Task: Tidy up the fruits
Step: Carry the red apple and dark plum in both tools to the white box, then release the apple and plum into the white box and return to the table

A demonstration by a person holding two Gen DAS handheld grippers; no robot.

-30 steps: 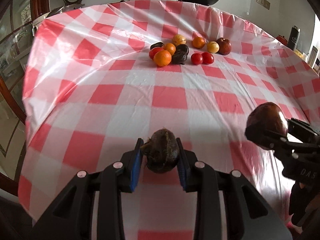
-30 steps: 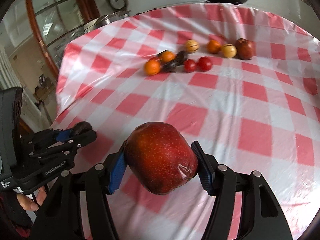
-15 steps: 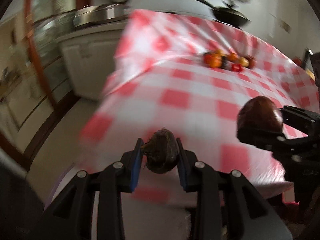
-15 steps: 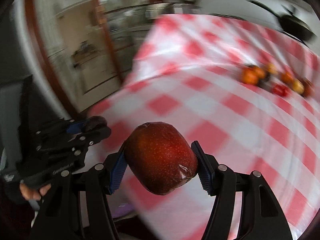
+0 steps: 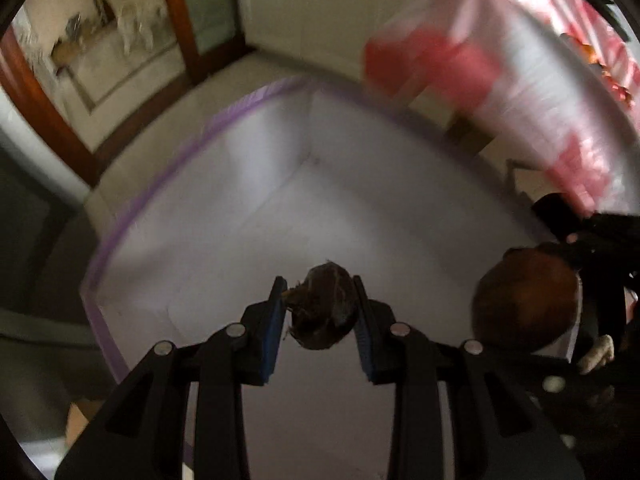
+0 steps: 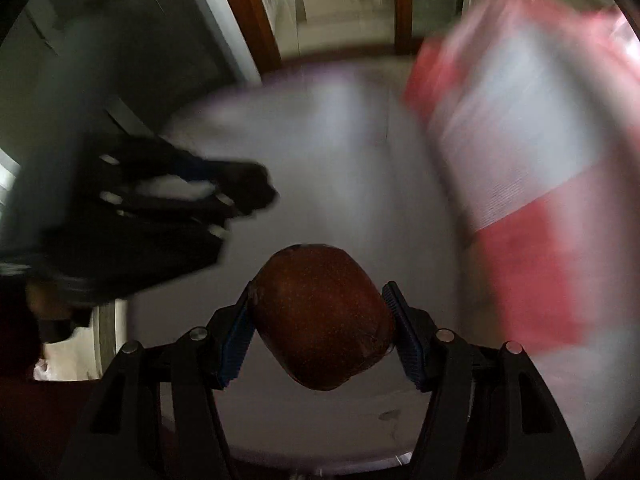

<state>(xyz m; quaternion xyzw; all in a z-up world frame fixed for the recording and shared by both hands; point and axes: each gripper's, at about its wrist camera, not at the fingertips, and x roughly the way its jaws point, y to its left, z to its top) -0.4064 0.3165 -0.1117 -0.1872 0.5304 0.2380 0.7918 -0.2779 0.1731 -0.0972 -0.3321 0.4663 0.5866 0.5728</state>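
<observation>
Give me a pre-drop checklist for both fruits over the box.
1. Left gripper shut on the dark fruit: ok.
2. Right gripper shut on the apple: ok.
3. White box below both fruits: ok.
4. Box floor bare where visible: ok.
5. Grippers apart, not touching: ok.
6. Clearance to the tablecloth edge: cannot tell, blurred.
</observation>
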